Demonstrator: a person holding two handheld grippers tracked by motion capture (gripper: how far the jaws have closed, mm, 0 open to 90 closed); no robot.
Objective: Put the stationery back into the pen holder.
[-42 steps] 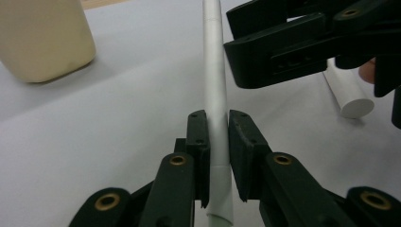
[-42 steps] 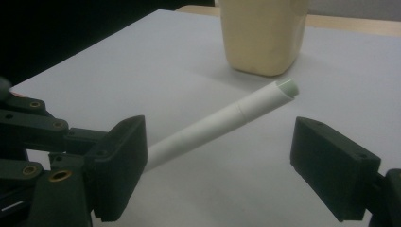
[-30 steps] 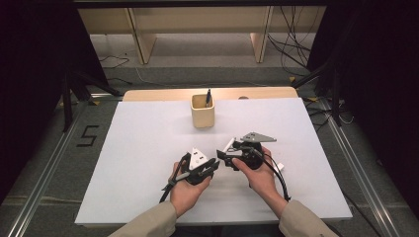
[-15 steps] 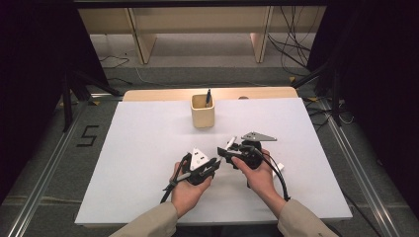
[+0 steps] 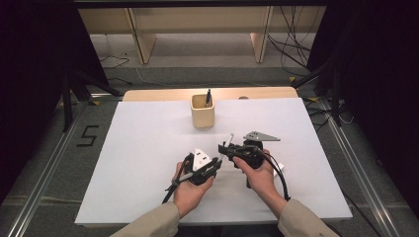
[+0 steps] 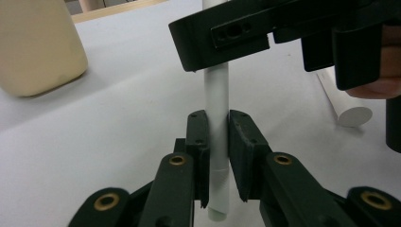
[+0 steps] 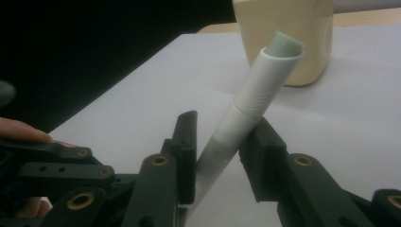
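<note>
Left gripper [image 6: 217,146] clamps the pen [image 6: 217,94]; right gripper [image 7: 222,142] has been closing around it, one pad touching. Next: grip, pull cap towards cup [image 5: 202,111] at 12 o'clock

The white pen's [image 6: 218,118] top is hidden behind the right gripper [image 6: 283,28]; the beige cup [image 7: 286,33] is cut off by the upper edge, blurred

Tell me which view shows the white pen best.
The left gripper view: the white pen stands upright, clamped between the left gripper pads. The right gripper view shows its capped end; the high view barely shows it.
</note>
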